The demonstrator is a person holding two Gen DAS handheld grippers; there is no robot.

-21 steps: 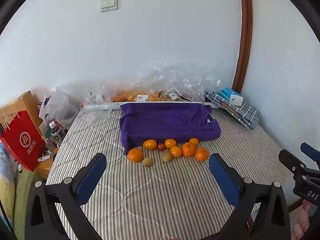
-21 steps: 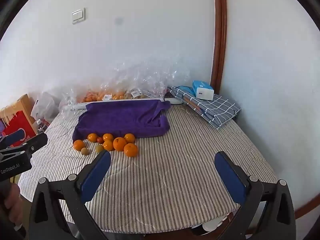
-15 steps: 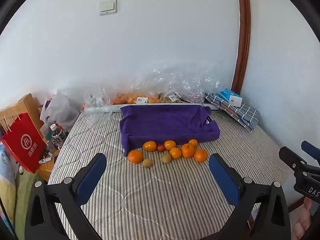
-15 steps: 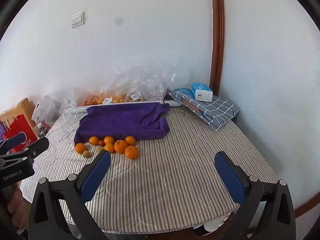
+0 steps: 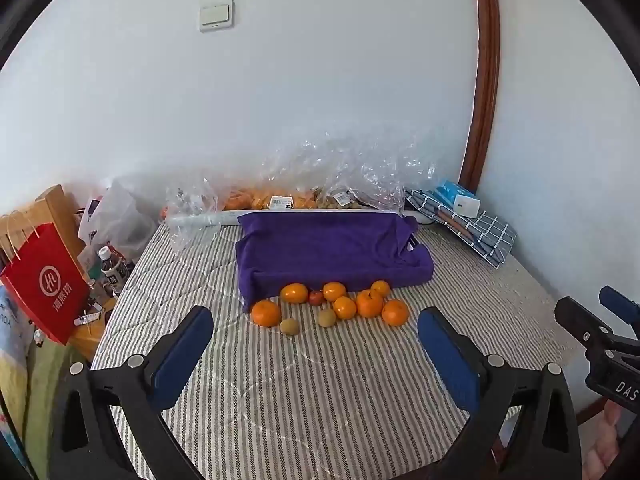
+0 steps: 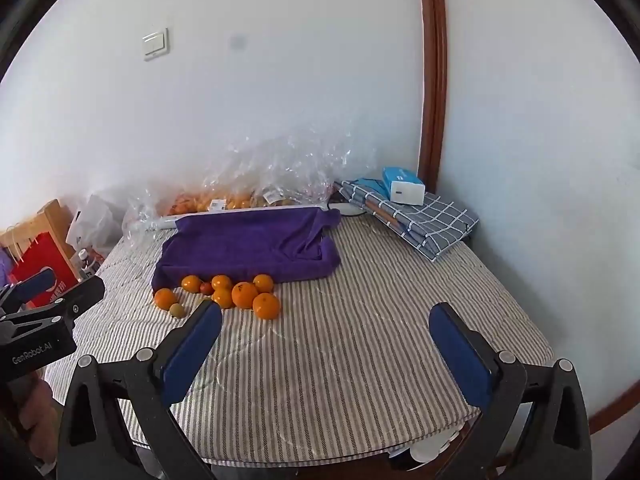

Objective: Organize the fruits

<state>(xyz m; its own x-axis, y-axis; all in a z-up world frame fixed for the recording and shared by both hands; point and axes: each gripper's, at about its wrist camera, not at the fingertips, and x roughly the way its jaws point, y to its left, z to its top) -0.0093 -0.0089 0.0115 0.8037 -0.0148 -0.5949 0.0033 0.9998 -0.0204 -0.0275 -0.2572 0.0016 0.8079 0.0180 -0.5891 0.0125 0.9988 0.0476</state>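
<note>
Left wrist view: the fruits [image 5: 334, 304], oranges with two small greenish ones and one small red one, lie loose in a cluster on the striped cloth [image 5: 304, 392], touching the near edge of a purple towel [image 5: 328, 248]; clear bags [image 5: 340, 176] with more fruit sit against the far wall; a checked cloth [image 5: 480, 232] lies far right; a red bag [image 5: 44, 280] hangs left; left gripper [image 5: 316, 338] and right gripper [image 6: 326, 330] hover near, jaws wide apart, holding nothing.
</note>
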